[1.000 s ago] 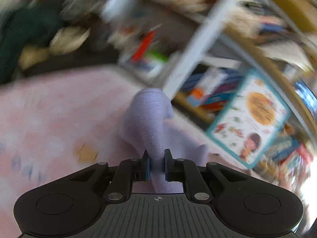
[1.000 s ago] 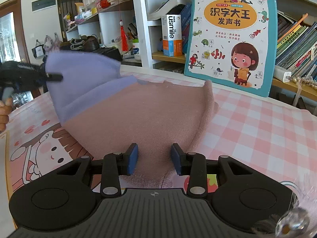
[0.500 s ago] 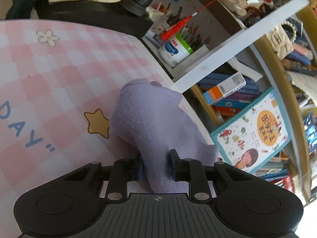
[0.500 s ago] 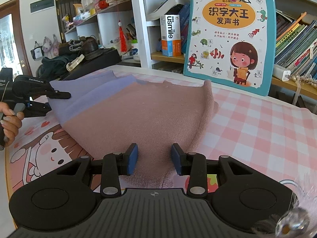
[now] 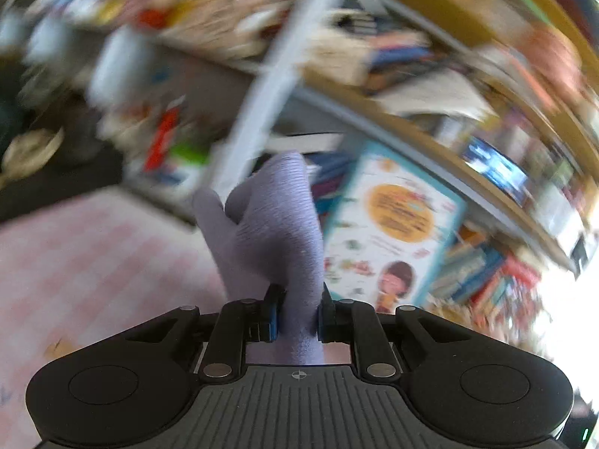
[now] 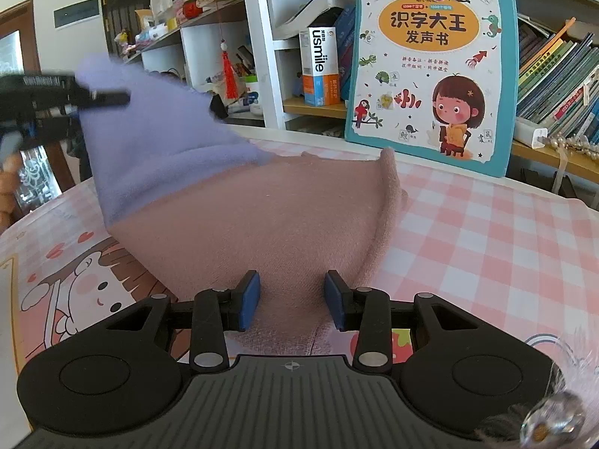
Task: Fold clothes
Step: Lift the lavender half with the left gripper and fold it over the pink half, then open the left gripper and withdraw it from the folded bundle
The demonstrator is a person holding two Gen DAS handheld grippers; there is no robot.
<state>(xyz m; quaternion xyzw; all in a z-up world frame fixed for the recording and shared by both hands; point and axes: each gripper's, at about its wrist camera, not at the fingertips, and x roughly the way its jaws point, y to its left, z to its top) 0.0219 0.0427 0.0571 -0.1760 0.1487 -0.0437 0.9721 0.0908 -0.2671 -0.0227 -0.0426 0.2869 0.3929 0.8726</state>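
The left tongs (image 5: 297,316) pinch a bunched fold of the cloth's (image 6: 262,217) lilac end, their jaws having just closed a little on it, and hold that end lifted off the table (image 6: 486,247) at the left of the right wrist view. The right tongs (image 6: 292,299) stand spread, the cloth's pinkish-brown near end lying between the blue pads (image 6: 250,299); whether they press it I cannot tell. The cloth is a soft knit in two colours, lilac at the raised end and dusty pink over the rest, with a rolled edge on its right side. Its long axis runs from the right tongs away and leftward, rising to the left tongs. Behind it a picture book (image 6: 430,71) leans against the shelves (image 6: 258,37).
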